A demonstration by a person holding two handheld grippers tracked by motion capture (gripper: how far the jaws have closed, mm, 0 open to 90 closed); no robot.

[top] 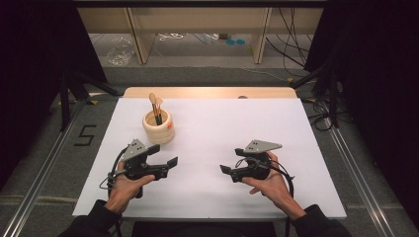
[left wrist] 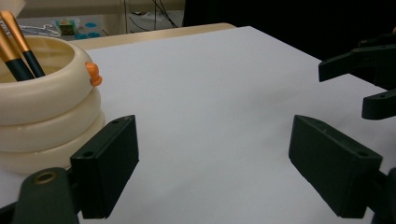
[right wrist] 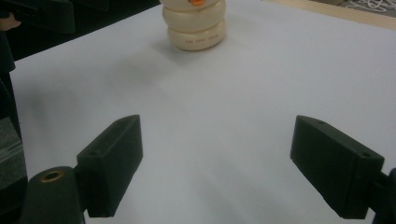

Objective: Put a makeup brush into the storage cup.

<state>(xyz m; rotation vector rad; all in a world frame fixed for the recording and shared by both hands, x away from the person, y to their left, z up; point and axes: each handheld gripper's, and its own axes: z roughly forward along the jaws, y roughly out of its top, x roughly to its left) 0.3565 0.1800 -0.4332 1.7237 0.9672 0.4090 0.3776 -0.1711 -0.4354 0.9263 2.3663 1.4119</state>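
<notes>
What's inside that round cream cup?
The cup holds brushes with black and gold handles, standing up and leaning on the rim. In the left gripper view, two handles show. Their lower ends and the cup's bottom are hidden by its wall.

The holder [top: 158, 127] is cream with a small orange knob [left wrist: 94, 73]. The brushes [top: 155, 108] have black handles and copper-gold ferrules. The counter [top: 237, 128] is white with a light wood edge. Both grippers' jaws are matte black.
</notes>
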